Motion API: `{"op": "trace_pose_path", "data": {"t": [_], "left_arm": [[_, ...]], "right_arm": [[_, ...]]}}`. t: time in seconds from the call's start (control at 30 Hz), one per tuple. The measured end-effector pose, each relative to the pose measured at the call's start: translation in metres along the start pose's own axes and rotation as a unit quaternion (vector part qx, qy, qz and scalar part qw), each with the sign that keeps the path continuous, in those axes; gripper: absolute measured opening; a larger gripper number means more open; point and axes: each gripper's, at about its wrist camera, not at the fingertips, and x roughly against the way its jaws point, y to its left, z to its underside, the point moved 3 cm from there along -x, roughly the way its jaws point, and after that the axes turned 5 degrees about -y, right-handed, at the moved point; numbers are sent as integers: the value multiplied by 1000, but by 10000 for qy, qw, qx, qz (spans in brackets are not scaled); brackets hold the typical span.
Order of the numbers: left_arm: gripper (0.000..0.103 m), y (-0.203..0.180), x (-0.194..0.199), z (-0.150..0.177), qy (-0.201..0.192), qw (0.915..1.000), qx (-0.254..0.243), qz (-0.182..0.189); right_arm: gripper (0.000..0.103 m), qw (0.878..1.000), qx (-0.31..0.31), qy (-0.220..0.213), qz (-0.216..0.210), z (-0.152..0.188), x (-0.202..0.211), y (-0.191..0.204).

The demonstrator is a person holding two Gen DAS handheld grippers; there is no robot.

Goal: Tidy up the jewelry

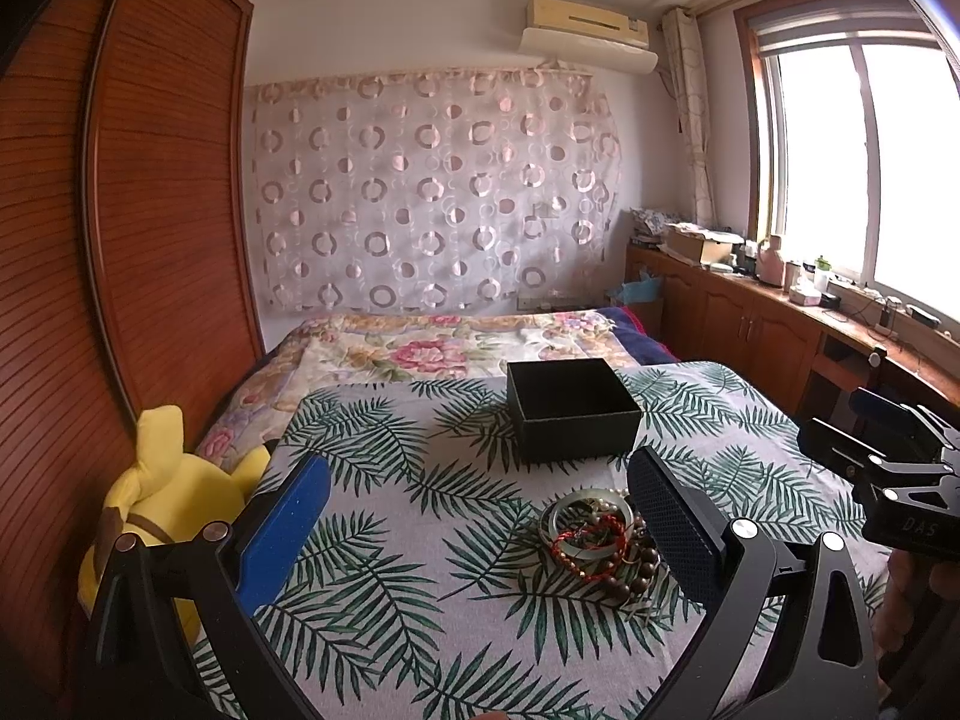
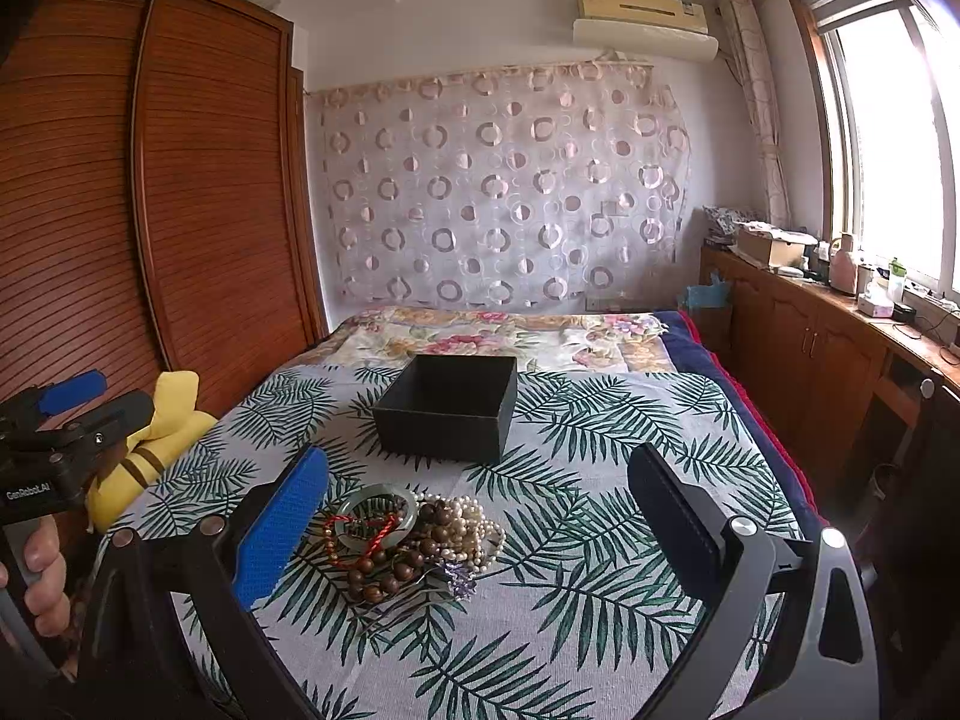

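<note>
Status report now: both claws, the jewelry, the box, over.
Left claw open, empty. Right claw open, empty. Jewelry pile on leaf-print cloth, near side of empty black box. Nothing in the way.

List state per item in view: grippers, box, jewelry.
left gripper: open, holding nothing
right gripper: open, holding nothing
black box: lid off, upright on the leaf-print cloth, nothing visible inside
jewelry pile: heaped loose on the cloth, in front of the box, untouched
jade bangle: lying flat in the pile
yellow plush toy: lying at the bed's left edge
</note>
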Motion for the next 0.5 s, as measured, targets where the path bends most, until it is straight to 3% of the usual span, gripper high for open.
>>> {"op": "trace_pose_path", "data": {"t": [0.5], "left_arm": [[96,-3,-2,-2,-12,10000,-6,-3]], "right_arm": [[101,10000,6,-4,2,0,1,1]]}}
